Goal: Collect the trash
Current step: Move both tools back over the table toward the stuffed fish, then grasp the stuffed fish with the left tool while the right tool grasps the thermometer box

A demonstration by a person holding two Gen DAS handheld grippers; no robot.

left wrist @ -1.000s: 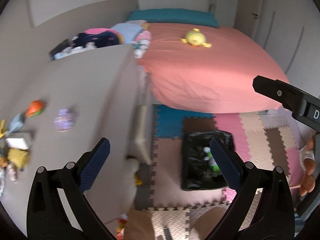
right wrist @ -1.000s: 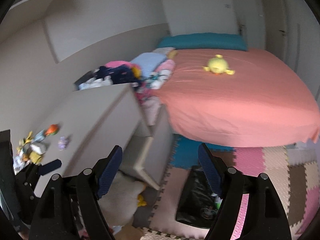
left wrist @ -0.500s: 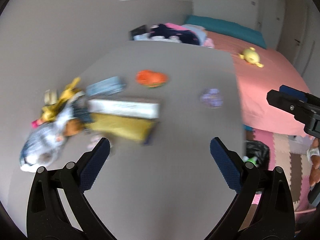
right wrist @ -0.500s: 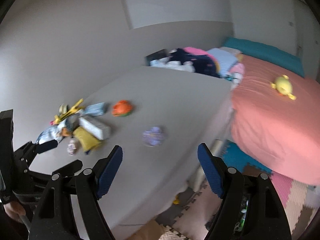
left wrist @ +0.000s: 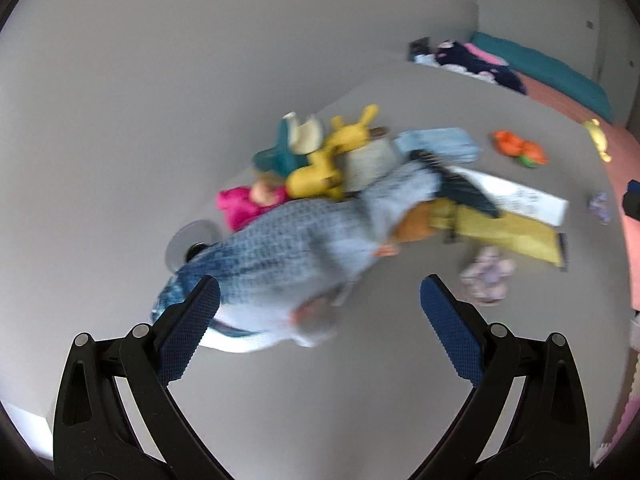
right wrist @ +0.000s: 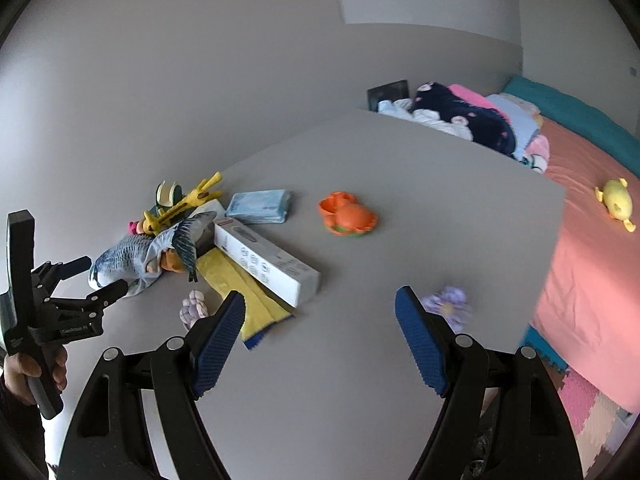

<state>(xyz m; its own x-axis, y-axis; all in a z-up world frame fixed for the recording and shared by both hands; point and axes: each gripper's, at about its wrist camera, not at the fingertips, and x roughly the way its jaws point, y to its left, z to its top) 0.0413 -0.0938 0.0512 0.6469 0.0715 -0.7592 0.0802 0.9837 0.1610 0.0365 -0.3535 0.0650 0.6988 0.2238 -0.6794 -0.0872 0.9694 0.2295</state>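
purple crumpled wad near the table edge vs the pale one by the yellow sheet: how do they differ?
Colour: the purple wad is a stronger lilac; the pale wad is washed-out, nearly whitish. Place: the purple wad lies alone near the table edge on the bed side; the pale wad sits next to the yellow sheet, by the toy pile. Nearest gripper: the purple wad is just beyond the right gripper; the pale one is closer to the left gripper. Both are small, crumpled, untouched.

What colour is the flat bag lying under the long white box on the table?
Yellow. The flat bag shows best in the right wrist view, under the white box.
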